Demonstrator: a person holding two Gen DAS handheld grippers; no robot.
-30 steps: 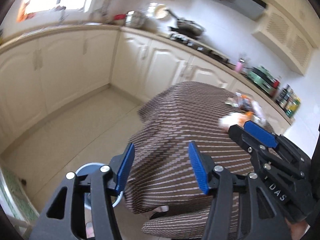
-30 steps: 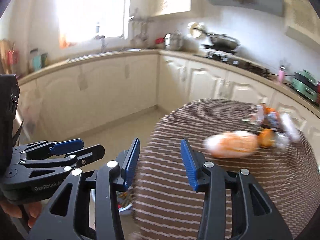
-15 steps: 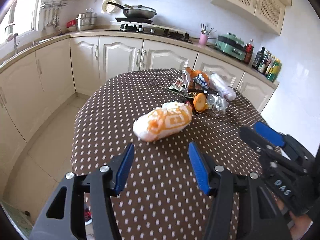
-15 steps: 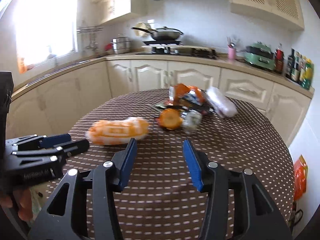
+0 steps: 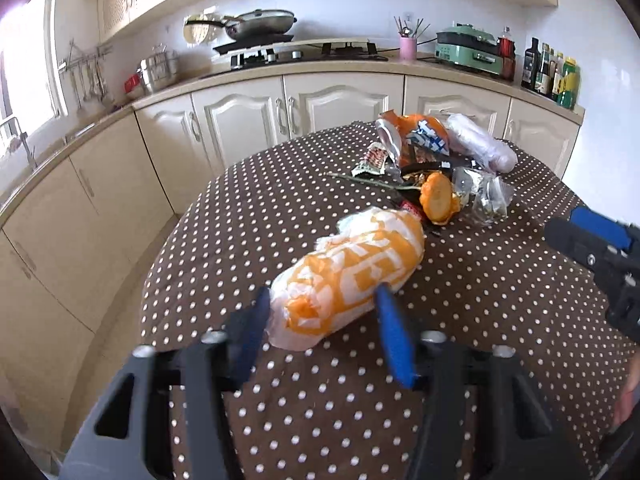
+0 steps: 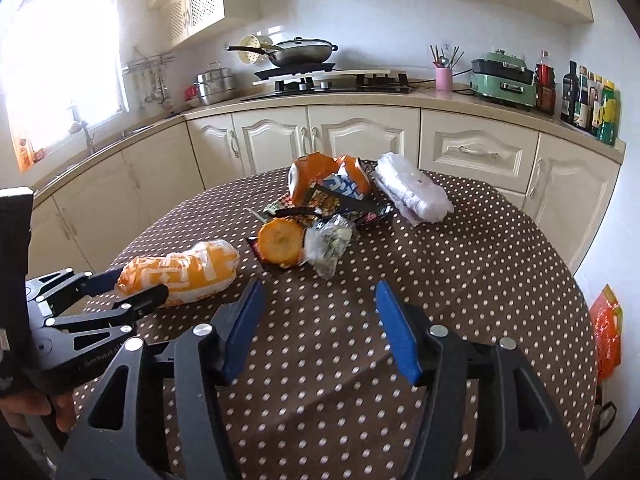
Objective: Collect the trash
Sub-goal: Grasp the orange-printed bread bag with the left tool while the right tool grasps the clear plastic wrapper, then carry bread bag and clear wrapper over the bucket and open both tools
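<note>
Item: trash collection, early stage, judging by how things are lying.

Landmark: orange-and-white bag (image 5: 352,272), lying on the bench (image 5: 248,216) under a brown dotted cloth, near its edge.

- Left gripper (image 5: 320,320): jaws are standing apart, one on each side of the bag's near end; whether the pads are touching it cannot be told. Nothing is being lifted.
- Right gripper (image 6: 318,320): jaws are standing wide apart, holding nothing, hovering over bare cloth just beside the bag.
- Orange peel (image 6: 280,242): sitting just beyond the bag.
- Clear crumpled wrapper (image 6: 328,244): touching the peel, on the side away from the bag.
- Orange snack packet (image 6: 328,184): lying farther beyond the bag, behind the peel.
- White plastic bundle (image 6: 412,192): lying farthest from the bag, beside the packet.

Status: all listed pieces are still lying on the bench; none appears collected. No bin is showing in either view.
</note>
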